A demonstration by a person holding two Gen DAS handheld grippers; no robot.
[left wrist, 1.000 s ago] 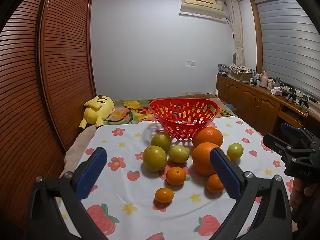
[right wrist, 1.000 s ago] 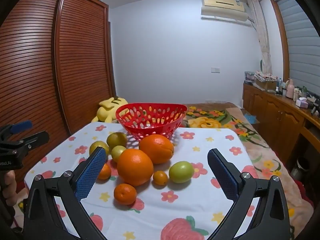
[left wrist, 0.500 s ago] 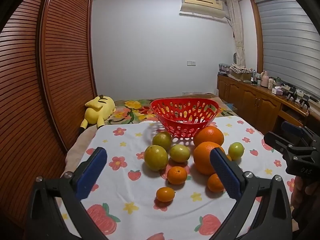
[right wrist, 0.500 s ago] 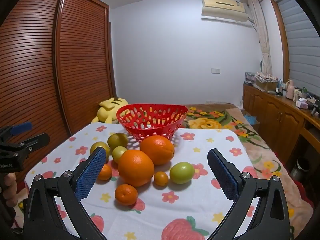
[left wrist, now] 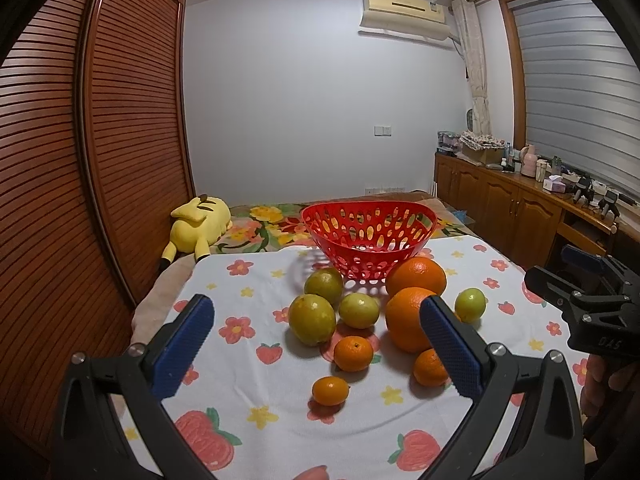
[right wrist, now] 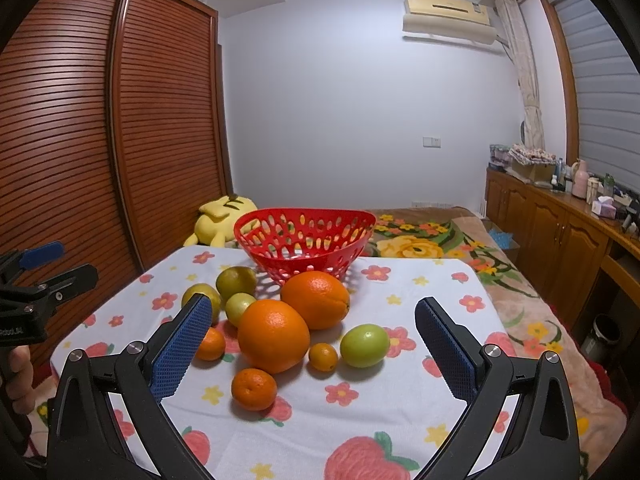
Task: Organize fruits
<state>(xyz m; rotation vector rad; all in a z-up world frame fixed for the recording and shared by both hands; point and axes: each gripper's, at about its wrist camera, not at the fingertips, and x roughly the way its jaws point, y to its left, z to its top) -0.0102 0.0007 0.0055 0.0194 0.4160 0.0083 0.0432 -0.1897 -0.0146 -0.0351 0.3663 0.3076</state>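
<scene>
Basically, scene: fruits loose on a tabletop (right wrist: 420, 364) under a white cloth printed with flowers and strawberries; bedroom behind.
left hand-held gripper (left wrist: 316, 350): jaws spread wide, nothing between the blue pads, hovering above the near edge of the cloth, facing the fruit pile.
right hand-held gripper (right wrist: 312, 348): jaws also wide apart, empty, hovering over the near edge; also visible at the right border of the left wrist view, a hand under it.
red basket (right wrist: 304, 240): perforated plastic, at the far side of the cloth, upright, no fruit seen inside.
large oranges: two; near orange (right wrist: 274, 336) touching far orange (right wrist: 315, 299), which sits just in front of the basket.
green fruits: four; one (right wrist: 364, 345) alone to the right of the near orange; three clustered on the left, dark green one (left wrist: 324, 285) nearest the basket, big one (left wrist: 312, 319) and pale one (left wrist: 359, 310) side by side.
small oranges: mandarin (right wrist: 253, 389) closest to the right camera; tiny one (right wrist: 323, 356) between near orange and lone green fruit; another (right wrist: 211, 344) partly behind the right gripper's left pad; in the left wrist view one more small orange (left wrist: 330, 390) sits apart, nearest the camera.
plush toy (left wrist: 198, 225): yellow, lying on the bed beyond the tabletop, left of the basket.
wardrobe (left wrist: 100, 160): slatted wood doors, left wall.
</scene>
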